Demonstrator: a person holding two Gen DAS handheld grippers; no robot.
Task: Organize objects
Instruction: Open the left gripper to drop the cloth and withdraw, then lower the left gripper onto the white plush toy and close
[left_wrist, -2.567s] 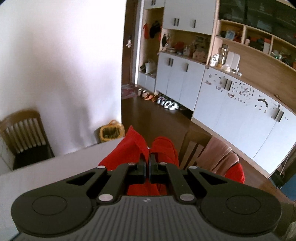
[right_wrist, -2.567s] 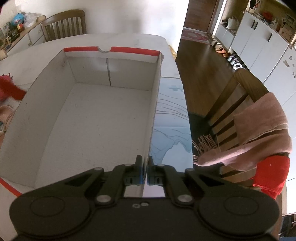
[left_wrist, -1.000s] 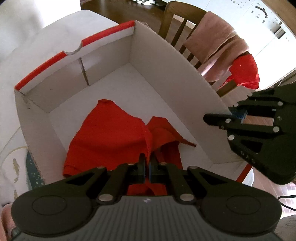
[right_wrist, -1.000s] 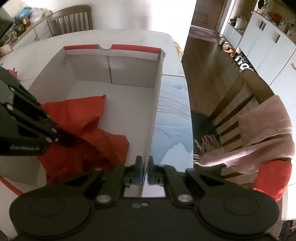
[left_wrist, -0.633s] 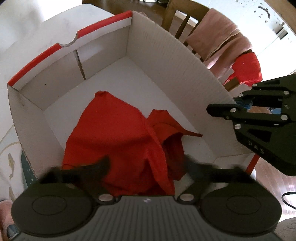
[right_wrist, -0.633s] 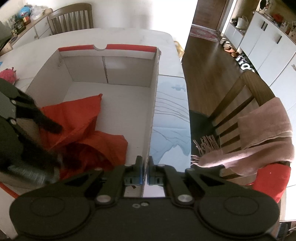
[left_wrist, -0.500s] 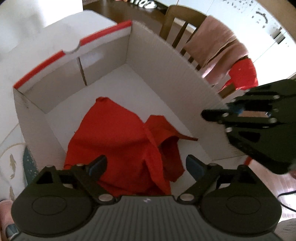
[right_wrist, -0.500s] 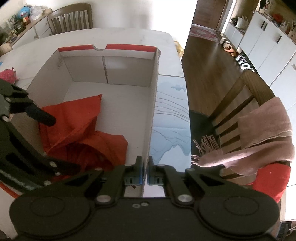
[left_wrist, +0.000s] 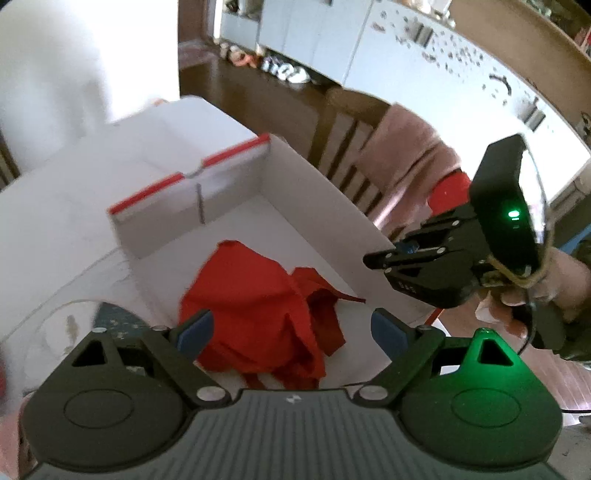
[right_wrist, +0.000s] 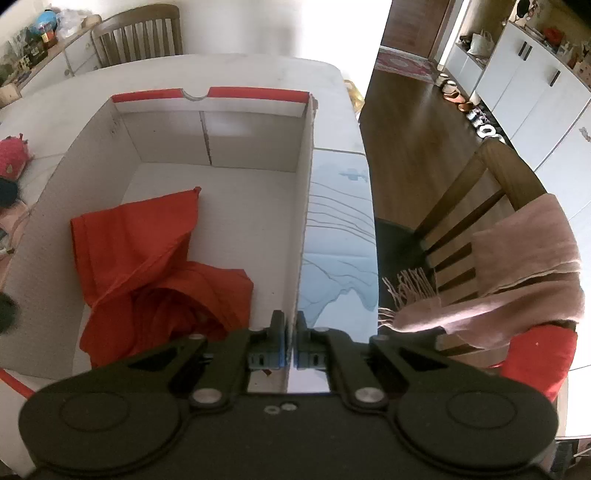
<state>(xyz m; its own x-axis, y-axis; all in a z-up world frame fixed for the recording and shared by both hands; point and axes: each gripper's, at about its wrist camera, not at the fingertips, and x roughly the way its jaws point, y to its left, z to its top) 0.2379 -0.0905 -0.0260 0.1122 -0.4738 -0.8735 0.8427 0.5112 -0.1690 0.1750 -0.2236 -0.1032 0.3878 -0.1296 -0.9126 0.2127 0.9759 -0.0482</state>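
The box (right_wrist: 301, 206) sits on the table (right_wrist: 332, 110); the cloth (right_wrist: 147, 266) lies inside it, toward the near wall at 8 o'clock in the right wrist view; the right gripper (right_wrist: 290, 345) straddles the box's wall at 6 o'clock; a chair (right_wrist: 491, 206) stands beside the table at 3 o'clock, a scarf (right_wrist: 524, 258) over its back; the left gripper (left_wrist: 291, 328) hangs above the cloth; another chair (right_wrist: 138, 29) stands behind the table at 11 o'clock.

Red cloth (right_wrist: 140, 258) is sitting bright against the white box (right_wrist: 258, 206), which is showing a red strip along its top edge. Both black claws are wearing blue pads (left_wrist: 194, 328). The tabletop (right_wrist: 332, 236) is showing pale blue with thin wavy lines, and a dusty pink scarf (right_wrist: 524, 251) is hanging beside.
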